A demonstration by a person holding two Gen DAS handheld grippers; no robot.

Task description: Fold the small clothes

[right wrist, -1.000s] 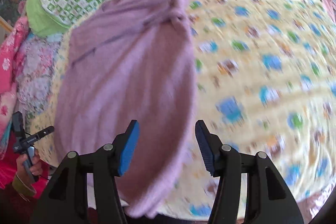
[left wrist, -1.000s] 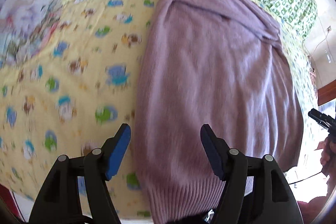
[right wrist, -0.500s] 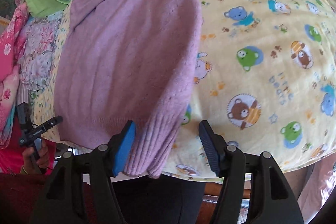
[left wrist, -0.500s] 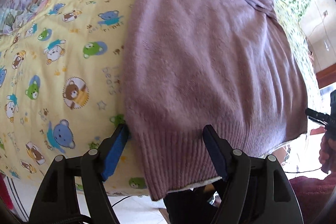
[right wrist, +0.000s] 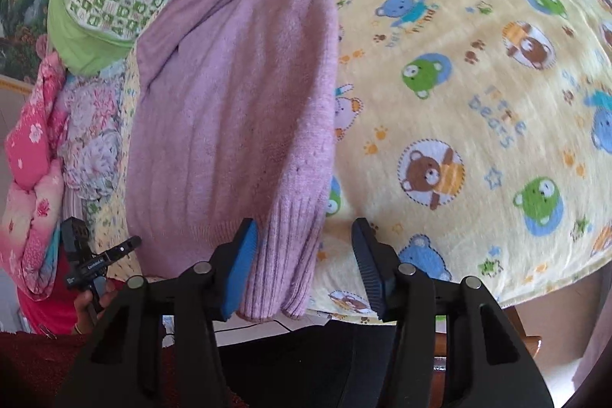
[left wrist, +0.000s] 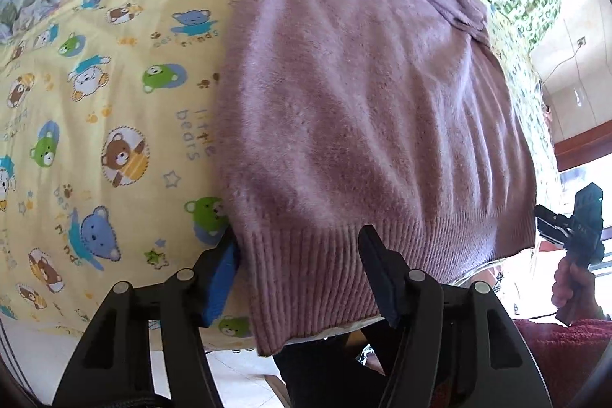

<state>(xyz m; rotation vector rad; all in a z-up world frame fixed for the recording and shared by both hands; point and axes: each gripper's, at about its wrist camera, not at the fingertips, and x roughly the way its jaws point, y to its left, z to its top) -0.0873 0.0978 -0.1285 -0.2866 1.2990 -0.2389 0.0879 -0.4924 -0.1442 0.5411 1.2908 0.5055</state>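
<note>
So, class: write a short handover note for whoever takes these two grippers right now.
Left gripper: open, straddling one corner of the ribbed hem of the purple sweater.
Right gripper: open, straddling the hem's other corner.
Sweater lies on the yellow bear blanket, hem at the near edge, sleeves apparently folded in.
Nothing gripped yet.
Left to do: probably close both on the hem, then fold it towards the collar.

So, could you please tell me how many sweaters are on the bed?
1: the purple sweater lies on the yellow bear blanket, its ribbed hem at the near edge between both open grippers. Nothing suggests another underneath.
</note>
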